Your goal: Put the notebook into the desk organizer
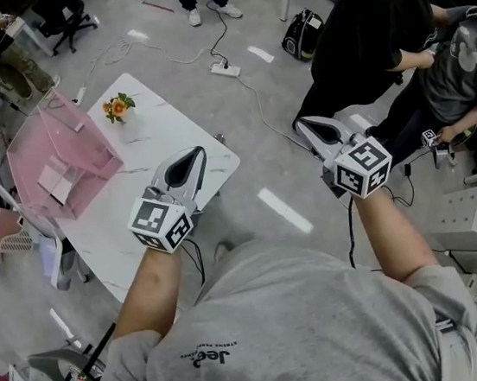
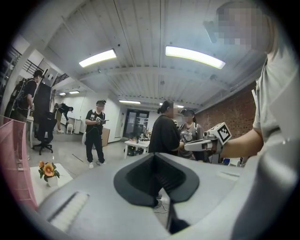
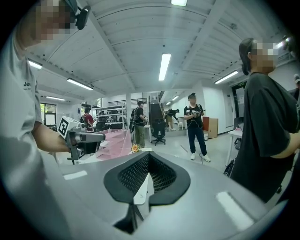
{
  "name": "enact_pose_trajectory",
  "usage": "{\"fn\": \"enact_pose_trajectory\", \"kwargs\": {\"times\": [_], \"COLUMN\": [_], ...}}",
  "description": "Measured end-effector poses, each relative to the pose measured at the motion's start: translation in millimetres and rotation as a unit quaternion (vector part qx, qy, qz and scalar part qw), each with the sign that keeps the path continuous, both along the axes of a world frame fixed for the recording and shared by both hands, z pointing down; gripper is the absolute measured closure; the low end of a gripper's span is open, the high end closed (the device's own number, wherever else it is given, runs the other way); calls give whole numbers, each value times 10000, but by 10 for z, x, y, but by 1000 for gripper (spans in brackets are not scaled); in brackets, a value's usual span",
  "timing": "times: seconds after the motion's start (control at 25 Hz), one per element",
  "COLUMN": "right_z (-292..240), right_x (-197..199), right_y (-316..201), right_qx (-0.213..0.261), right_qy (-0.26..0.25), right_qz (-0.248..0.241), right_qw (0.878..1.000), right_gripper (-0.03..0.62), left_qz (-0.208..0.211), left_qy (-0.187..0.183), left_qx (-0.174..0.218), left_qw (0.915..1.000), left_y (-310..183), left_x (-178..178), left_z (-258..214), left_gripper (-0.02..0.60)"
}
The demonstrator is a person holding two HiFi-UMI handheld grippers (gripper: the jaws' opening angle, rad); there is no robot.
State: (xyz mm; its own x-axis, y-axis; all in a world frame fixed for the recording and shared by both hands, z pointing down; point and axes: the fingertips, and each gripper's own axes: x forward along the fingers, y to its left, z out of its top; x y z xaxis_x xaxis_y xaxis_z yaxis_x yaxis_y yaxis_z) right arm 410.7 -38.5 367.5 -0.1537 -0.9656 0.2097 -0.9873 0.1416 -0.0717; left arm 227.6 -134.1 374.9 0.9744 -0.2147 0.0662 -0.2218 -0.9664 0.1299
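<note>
Holding left gripper point(image 1: 190, 158) and right gripper point(image 1: 303, 124) closed, empty: left above the table's point(image 1: 166, 134) right edge, right over open floor point(image 1: 255, 152). Seeing what looks like the notebook point(image 1: 60, 181) well left of both, inside the pink organizer point(image 1: 83, 132).

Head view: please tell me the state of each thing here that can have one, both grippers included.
left gripper: shut, empty, held above the white table at its near edge.
right gripper: shut, empty, held over the floor, off the table.
pink desk organizer: stands on the table; a pale flat thing lies in it, which I cannot identify.
flower pot: upright on the table, apart from the organizer.
</note>
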Motion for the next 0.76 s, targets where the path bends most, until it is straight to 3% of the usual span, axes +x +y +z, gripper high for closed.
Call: {"fn": "enact_pose_trajectory", "kwargs": {"times": [0.76], "right_z": [-24], "right_x": [-77], "right_y": [58], "right_qx": [-19], "right_qy": [67], "right_qz": [-38], "right_qw": [10000], "right_gripper": [594], "left_qz": [59], "left_qy": [40], "left_qx": [27], "left_qw": [10000], "left_y": [72], "left_x": [-26], "left_z": [-28], "left_gripper": [523]}}
